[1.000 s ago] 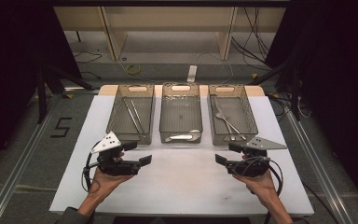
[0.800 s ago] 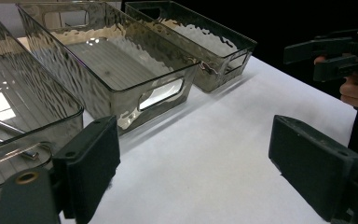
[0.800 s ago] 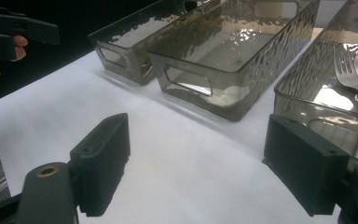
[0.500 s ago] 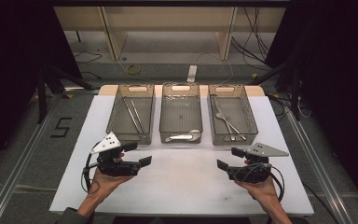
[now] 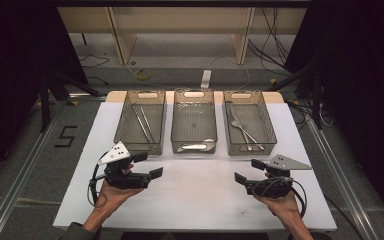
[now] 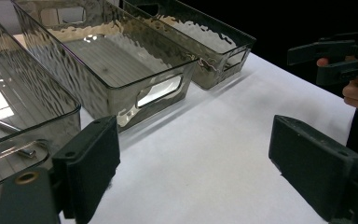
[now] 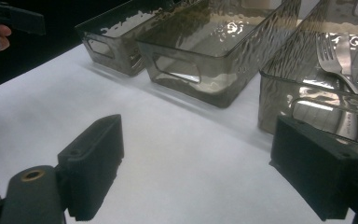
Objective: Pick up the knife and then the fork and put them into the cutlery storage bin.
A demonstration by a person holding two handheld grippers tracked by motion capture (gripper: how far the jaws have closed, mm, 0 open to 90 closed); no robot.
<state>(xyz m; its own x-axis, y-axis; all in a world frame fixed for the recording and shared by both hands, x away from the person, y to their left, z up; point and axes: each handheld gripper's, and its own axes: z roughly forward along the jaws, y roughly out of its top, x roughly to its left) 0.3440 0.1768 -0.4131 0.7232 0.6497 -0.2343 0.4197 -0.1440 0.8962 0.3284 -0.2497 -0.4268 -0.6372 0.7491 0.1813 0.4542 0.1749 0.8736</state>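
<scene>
Right claw (image 5: 245, 171) lower, nearer fork bin (image 5: 244, 120).

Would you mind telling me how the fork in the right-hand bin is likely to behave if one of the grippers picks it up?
The fork looks like shiny metal, so probably stiff and rather slippery between flat fingers. It lies flat and low in the right bin beside other cutlery, so getting under it may be awkward. It seems unlikely to roll.

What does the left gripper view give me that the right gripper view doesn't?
Left gripper view alone: thin metal rods in the nearest bin, and the right gripper across the table. Right gripper view alone: the fork lying in its nearest bin, and part of the left gripper. Both: the middle bin, the white tabletop, and each view's own jaws wide apart with nothing between them.
</scene>
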